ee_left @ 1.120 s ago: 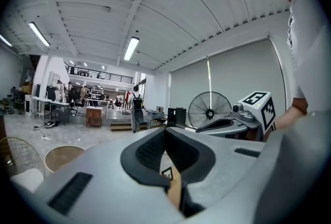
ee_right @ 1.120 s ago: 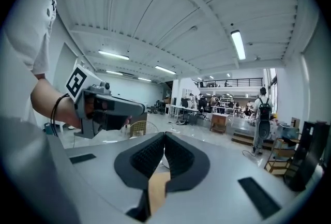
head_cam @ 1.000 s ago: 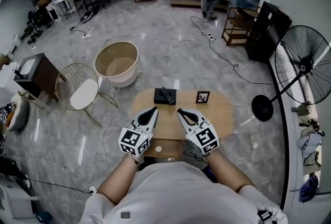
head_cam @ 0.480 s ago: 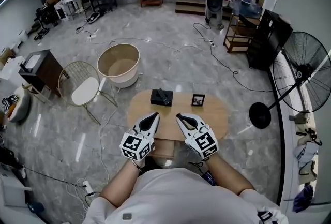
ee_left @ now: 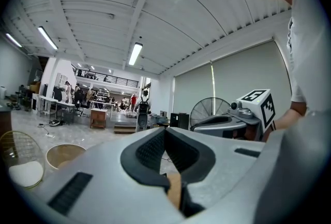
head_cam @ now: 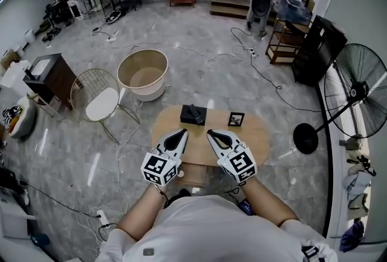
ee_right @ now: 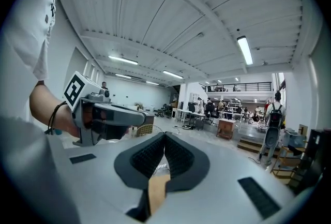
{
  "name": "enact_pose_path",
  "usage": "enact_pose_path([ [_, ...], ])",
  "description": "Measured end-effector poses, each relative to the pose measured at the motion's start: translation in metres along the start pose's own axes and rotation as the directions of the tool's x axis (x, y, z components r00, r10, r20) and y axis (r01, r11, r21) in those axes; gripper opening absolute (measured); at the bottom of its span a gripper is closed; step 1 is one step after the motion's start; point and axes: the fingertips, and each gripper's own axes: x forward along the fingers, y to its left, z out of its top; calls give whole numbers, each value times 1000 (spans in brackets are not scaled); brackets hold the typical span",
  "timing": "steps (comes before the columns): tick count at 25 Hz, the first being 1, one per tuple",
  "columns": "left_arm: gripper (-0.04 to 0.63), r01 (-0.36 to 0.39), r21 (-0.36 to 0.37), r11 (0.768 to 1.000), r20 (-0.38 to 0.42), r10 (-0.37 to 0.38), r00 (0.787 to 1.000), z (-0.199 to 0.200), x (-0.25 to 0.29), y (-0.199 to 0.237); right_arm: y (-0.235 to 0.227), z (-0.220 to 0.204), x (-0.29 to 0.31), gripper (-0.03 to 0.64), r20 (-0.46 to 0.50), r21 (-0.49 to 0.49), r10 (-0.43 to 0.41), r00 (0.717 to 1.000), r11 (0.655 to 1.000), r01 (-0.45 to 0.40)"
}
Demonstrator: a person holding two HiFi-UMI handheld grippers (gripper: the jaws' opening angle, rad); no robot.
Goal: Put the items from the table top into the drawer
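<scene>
left hand-held gripper (head_cam: 179, 133) shut, pads tip to tip, nothing between; right hand-held gripper (head_cam: 211, 132) likewise shut and empty. side by side over the near edge of the counter (head_cam: 260, 134), aimed away from the body. straight ahead, between the two lines of aim, black box (head_cam: 193, 114) at the far edge: squat, matte, long side across the view, some slim dark thing slantwise on top. right of it and apart, small picture frame (head_cam: 236, 119), upright, dark-rimmed, nearer the right tip. under the near edge, drawer (head_cam: 195, 176), seemingly pulled out.
</scene>
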Motion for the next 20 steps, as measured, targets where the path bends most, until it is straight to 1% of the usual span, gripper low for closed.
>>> enact_pose_path([
  [5,9,19,2,1000,2,-19,1000,4,-4,26,2,7,31,28,-8,4,-4,1000,1000,4],
  [9,9,30,17,999,7,-30,1000,8,-14,49,12,11,57,28,-13,-1,-7,1000,1000,7],
  [14,9,22,10,1000,4,-22,1000,6,-29,84,27,17,88,28,-16,4,-9,1000,1000,9],
  [20,9,10,-2,1000,4,-10,1000,-1,-41,109,36,6,106,28,-38,20,-8,999,1000,9],
])
